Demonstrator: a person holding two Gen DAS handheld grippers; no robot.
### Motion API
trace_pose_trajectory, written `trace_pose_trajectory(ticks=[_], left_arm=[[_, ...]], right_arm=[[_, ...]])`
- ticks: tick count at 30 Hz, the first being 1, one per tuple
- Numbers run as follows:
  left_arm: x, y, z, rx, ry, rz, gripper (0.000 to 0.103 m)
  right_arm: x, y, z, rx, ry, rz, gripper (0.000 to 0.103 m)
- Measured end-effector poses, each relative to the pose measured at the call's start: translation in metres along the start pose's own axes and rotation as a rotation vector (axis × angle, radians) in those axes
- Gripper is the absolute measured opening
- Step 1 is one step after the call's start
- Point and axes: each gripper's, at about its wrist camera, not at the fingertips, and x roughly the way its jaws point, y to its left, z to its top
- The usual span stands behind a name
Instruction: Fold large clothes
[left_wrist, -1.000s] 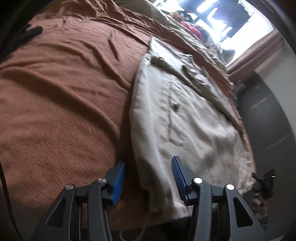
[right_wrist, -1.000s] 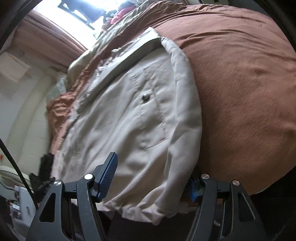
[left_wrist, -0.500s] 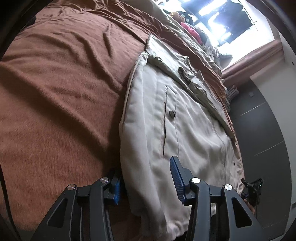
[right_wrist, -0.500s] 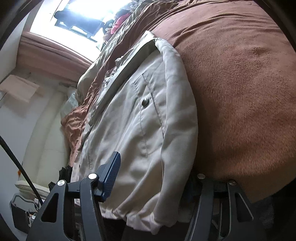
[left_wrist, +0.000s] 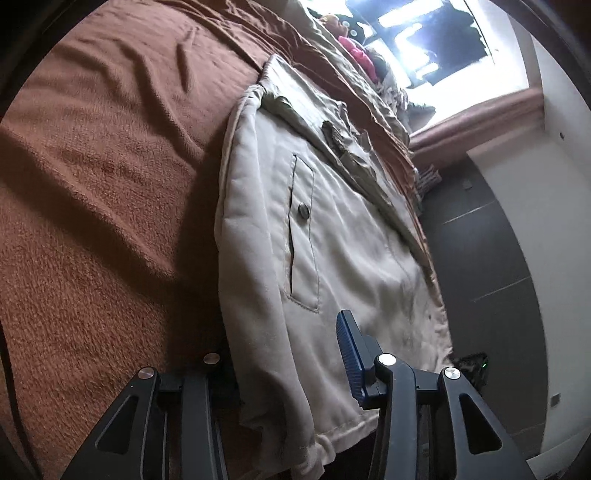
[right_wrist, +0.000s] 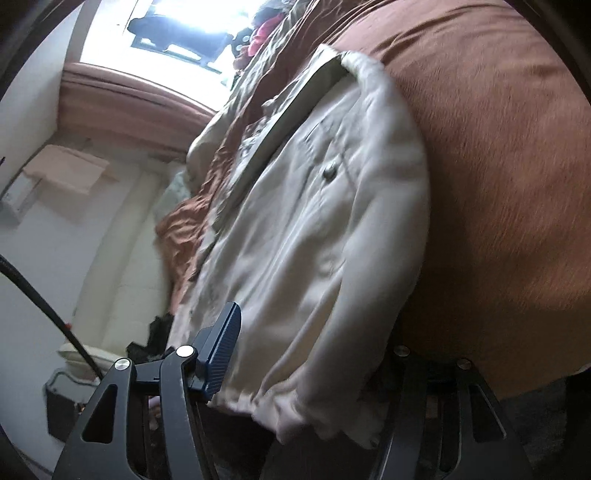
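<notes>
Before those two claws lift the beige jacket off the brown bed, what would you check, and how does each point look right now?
1. Left claw straddles the jacket's hem edge: ok, one finger goes under the fabric.
2. Right claw straddles the hem too: ok, its far finger is hidden beneath the cloth.
3. Claws closed on fabric: not ok, both stand wide open.
4. Jacket lies flat on the brown blanket: ok, sleeves look folded in.
5. Both grips on the same layers: cannot tell.
6. Drawstring hem free of snags: cannot tell, blurred.
</notes>
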Motion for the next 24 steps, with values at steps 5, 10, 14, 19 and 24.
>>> trace_pose_trajectory(ticks=[5,10,14,19,24], left_arm=[[0.0,0.003,0.0,-0.026,0.003,0.045,0.025],[-0.004,0.002,-0.015,-0.046,-0.014,0.052,0.016],[-0.014,-0.001,-0.015,-0.074,-0.053,0.027,0.008],[-0.042,-0.012,-0.012,-0.071,-0.127,-0.031,0.006],[-0.072,-0.036,-0.011,-0.033,-0.184,-0.097,0.005]], right_arm=[[-0.001,-0.008,0.004,0.077,-0.072,-0.033,0.032],[-0.001,-0.021,0.003,0.177,-0.117,-0.035,0.012],[-0.004,-0.012,0.001,0.158,-0.119,-0.034,0.008],[-0.023,0.012,0.008,0.115,-0.14,-0.012,0.005],[-0.038,0.057,0.015,0.032,-0.174,0.006,0.004]])
